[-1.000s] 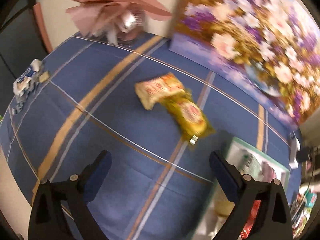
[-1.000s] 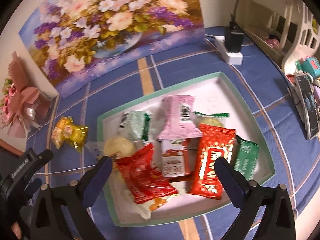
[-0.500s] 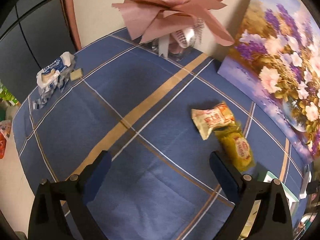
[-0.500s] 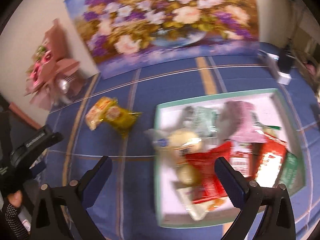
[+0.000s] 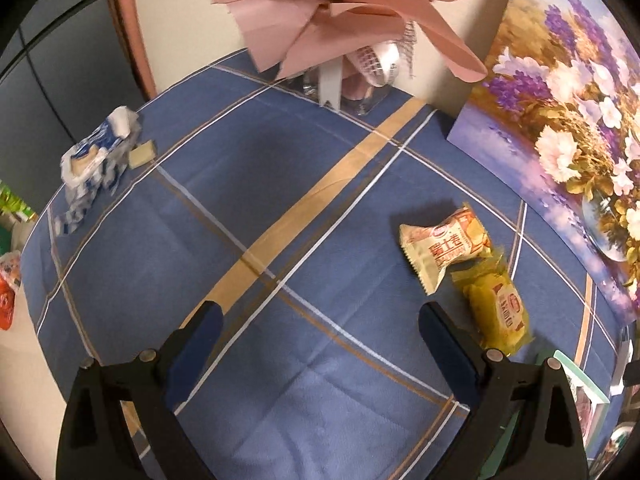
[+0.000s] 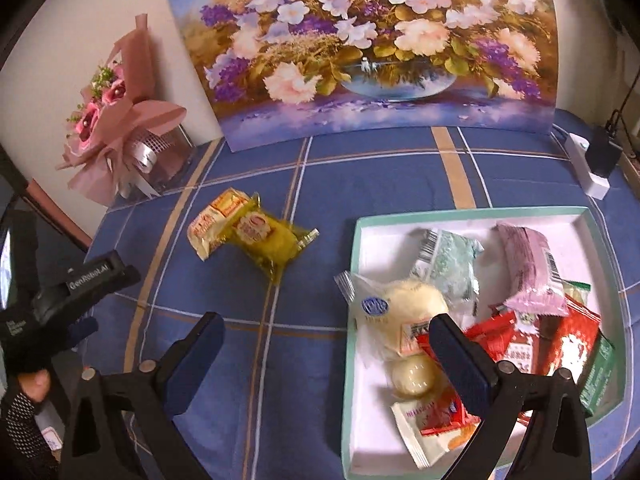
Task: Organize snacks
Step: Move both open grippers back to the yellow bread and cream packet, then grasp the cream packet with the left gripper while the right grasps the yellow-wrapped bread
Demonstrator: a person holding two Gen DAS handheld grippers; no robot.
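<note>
Snacks lie in two places around the tray, a shallow white box with a mint rim: most are heaped inside it, while a cream packet and a yellow packet lie touching each other on the blue checked tablecloth, well to the tray's left. Above that cloth left of the tray, the left gripper hovers tilted downward, its jaws spread wide and holding nothing, the yellow packet just beyond its right finger. Over the tray's near left edge hangs the right gripper, likewise splayed and empty, its right finger above the red wrappers. Far left of the tray, a gloved hand grips the other tool's handle.
</note>
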